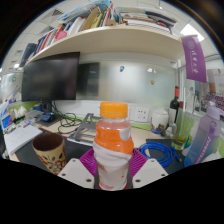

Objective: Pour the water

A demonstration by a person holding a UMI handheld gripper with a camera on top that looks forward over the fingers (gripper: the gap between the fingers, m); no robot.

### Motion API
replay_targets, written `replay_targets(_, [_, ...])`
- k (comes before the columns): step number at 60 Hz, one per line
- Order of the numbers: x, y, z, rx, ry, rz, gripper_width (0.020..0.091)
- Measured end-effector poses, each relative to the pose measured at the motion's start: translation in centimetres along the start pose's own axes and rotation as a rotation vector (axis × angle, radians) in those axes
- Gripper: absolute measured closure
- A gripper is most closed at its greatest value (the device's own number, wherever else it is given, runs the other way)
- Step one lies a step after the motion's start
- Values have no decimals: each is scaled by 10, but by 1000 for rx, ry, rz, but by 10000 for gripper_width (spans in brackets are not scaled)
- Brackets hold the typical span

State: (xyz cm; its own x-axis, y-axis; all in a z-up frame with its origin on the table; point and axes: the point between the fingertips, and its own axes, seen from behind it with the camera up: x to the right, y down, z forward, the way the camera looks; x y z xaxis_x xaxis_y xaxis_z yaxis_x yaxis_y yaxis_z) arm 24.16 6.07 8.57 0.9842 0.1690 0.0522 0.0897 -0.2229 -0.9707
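A clear plastic bottle (pixel 114 140) with an orange cap and an orange and white label stands upright between my fingers. My gripper (pixel 113 168) is shut on the bottle, both magenta pads (pixel 89 161) pressing its lower sides. To the left of the fingers, a little ahead on the desk, stands a brown patterned cup (pixel 50 152), open at the top. I cannot see how much water the bottle holds.
A dark monitor (pixel 50 77) stands at the back left under a shelf of books (pixel 90 22). A coiled blue cable (pixel 160 154) lies right of the bottle. A purple banner (pixel 194 60) hangs at the right. Cables and small items crowd the desk's back.
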Motion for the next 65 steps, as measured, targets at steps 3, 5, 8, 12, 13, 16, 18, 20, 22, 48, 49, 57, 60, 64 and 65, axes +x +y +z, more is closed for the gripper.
replay_targets(3, [3,2,-1,5,4,11,723])
replay_targets(5, [5,3,-2,7,5,33,714])
replay_targets(8, [6,2,-2,13,9,39,694])
replay_targets(12, [5,1,-3,12,10,35,613])
replay_targets(13, [5,2,-3,6,12,34,590])
replay_targets(16, [4,3,-3,-6,11,33,543])
replay_targets(18, [4,4,-5,-21,12,38,509])
replay_targets(20, [6,3,-7,-28,19,39,439])
replay_targets(22, [8,0,-11,-27,30,29,346])
replay_targets(48, [-15,-64,-147,-82,196,73,289])
replay_targets(49, [-15,-67,-151,-77,205,76,289])
replay_targets(57, [-11,-83,-175,-64,255,103,290])
replay_targets(60, [-9,-86,-181,-59,279,94,289])
replay_targets(64, [-6,-92,-185,-41,299,87,291])
replay_targets(65, [-6,-93,-185,-39,301,90,291])
